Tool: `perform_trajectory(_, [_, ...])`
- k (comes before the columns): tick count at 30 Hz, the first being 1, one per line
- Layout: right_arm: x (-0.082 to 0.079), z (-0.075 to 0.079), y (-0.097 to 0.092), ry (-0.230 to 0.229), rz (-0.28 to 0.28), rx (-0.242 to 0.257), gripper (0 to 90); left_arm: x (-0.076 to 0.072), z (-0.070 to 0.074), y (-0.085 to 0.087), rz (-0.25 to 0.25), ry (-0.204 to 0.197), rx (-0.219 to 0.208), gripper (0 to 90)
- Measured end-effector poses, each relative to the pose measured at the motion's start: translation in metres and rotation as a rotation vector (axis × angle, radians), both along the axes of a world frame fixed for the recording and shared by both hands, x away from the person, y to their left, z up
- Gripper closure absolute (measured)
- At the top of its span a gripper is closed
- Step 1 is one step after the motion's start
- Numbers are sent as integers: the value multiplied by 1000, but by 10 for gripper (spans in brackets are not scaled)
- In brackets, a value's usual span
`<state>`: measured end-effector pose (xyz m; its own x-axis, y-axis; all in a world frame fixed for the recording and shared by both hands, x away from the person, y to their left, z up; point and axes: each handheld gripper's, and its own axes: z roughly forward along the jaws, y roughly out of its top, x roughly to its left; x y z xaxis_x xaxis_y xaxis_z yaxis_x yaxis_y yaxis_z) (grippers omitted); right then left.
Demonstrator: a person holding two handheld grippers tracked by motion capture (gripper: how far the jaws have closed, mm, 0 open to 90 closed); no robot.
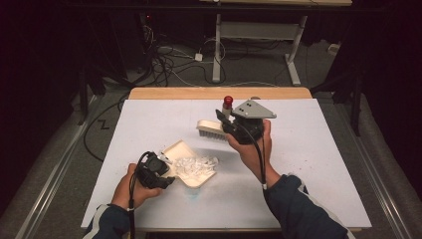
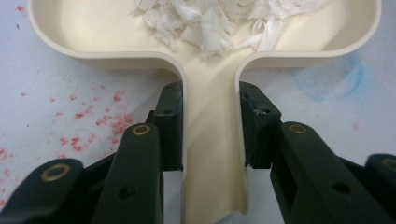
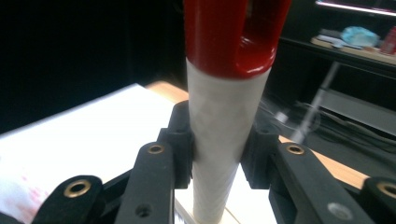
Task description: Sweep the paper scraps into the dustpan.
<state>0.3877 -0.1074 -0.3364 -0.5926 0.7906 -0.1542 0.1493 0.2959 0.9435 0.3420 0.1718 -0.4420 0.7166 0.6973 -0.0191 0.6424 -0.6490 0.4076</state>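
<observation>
White paper is covering the counter (image 1: pixel 308 164) in the high view. The cream dustpan (image 1: pixel 180 149) is sitting near the front left part of the counter, and a heap of white scraps (image 1: pixel 195 167) is lying inside it. The left claw (image 1: pixel 166 172) is staying low at the pan's handle. The right claw (image 1: pixel 225 115) is up above the middle of the counter, closer to the back edge, and it is holding a brush (image 1: pixel 210 128) with pale bristles and a red tip (image 1: pixel 228 101) on its handle. The brush is hanging in the air, apart from the pan.

In the left gripper view, the left claw (image 2: pixel 212 126) is pinching the pan's handle (image 2: pixel 212 154) from both sides. The scraps (image 2: pixel 210 21) are sitting at the far part of the pan. Small red specks (image 2: pixel 93 116) and a blue smudge (image 2: pixel 334 77) are marking the paper beside it.

In the right gripper view, the right claw (image 3: pixel 219 149) is squeezing the white brush handle (image 3: pixel 224 135), and the red end (image 3: pixel 229 32) is pointing up past it.

I think the sweeping is mostly done, because the scraps are already in the pan and I cannot spot loose ones on the paper. What is left, I guess, is putting the brush down and carrying the pan away to tip it out.
</observation>
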Motion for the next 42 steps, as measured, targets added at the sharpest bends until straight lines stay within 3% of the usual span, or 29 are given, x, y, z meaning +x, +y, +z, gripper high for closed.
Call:
perform_trajectory(1, [-7,-4,-12,-17,-24,-39,698,0,0,0,0,3,0,632])
perform_trajectory(4, [-14,-8,-24,-21,-42,-63,698,0,-1,0,0,1,1,632])
perform_trajectory(9, [-24,-23,-39,38,-37,-79,697,-1,-1,-2,0,5,7,632])
perform_trajectory(11, [-28,-28,-38,50,-26,-97,697,-1,-1,-3,-2,4,7,632])
perform_trajectory(19, [-40,-37,-15,41,-14,-81,696,-6,-4,-9,11,-3,-7,633])
perform_trajectory(23, [-49,-36,0,52,23,-79,696,-6,-5,-12,3,-6,-8,633])
perform_trajectory(30, [-65,-30,19,82,120,-32,697,-7,-5,-13,2,-10,-9,632])
perform_trajectory(36, [-64,-24,21,37,105,-41,698,-6,-6,-12,3,-2,-13,632])
perform_trajectory(42, [-45,-10,6,22,60,13,698,-6,-6,-12,4,2,-12,632])
